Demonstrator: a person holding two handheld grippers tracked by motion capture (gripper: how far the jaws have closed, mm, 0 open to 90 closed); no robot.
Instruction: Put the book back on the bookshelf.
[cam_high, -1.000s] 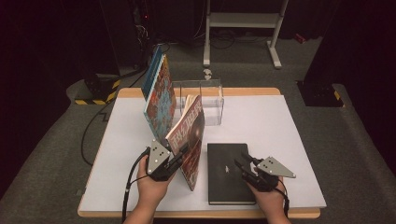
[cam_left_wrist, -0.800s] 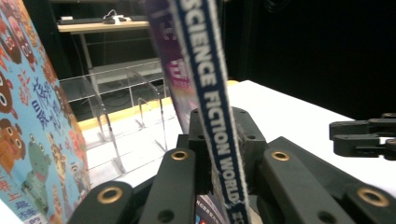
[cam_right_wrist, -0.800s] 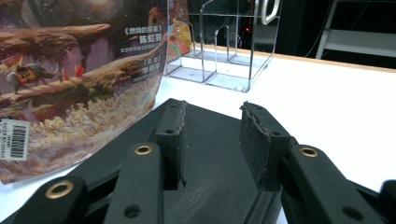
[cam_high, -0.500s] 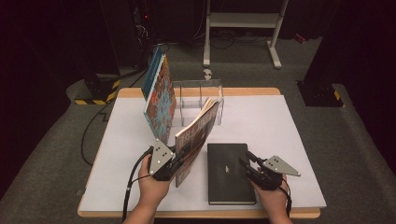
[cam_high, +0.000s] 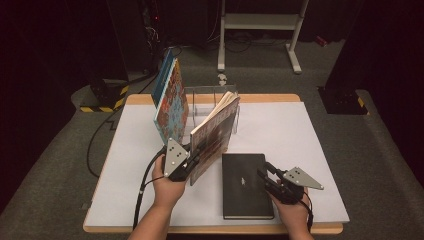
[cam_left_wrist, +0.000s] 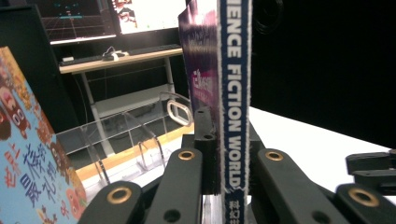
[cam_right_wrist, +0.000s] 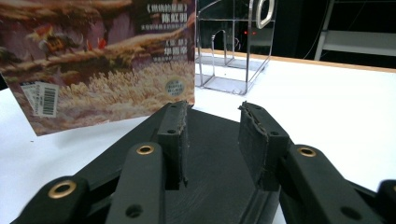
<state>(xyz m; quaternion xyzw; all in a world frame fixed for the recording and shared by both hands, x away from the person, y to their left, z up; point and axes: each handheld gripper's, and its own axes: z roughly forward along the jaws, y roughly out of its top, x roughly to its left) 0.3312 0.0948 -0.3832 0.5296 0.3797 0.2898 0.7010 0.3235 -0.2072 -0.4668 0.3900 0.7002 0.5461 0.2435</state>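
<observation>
colourful book (cam_high: 171, 100), clear rack (cam_high: 207, 102), white table (cam_high: 310, 140)

Both tongs, left tongs (cam_high: 197, 154) and right tongs (cam_high: 266, 172), are black with brass-ringed screw holes, grey three-cornered top plates and trailing black cables; the forearms are bare, without sleeves.

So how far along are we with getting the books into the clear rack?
Looks done: the colourful book already stands upright at the left end of the clear rack. In hand: the left tool is shut on the science fiction book by its spine, lifted and tilted toward the rack. Left: the black book lies flat on the table, with the right tool open over it.
</observation>
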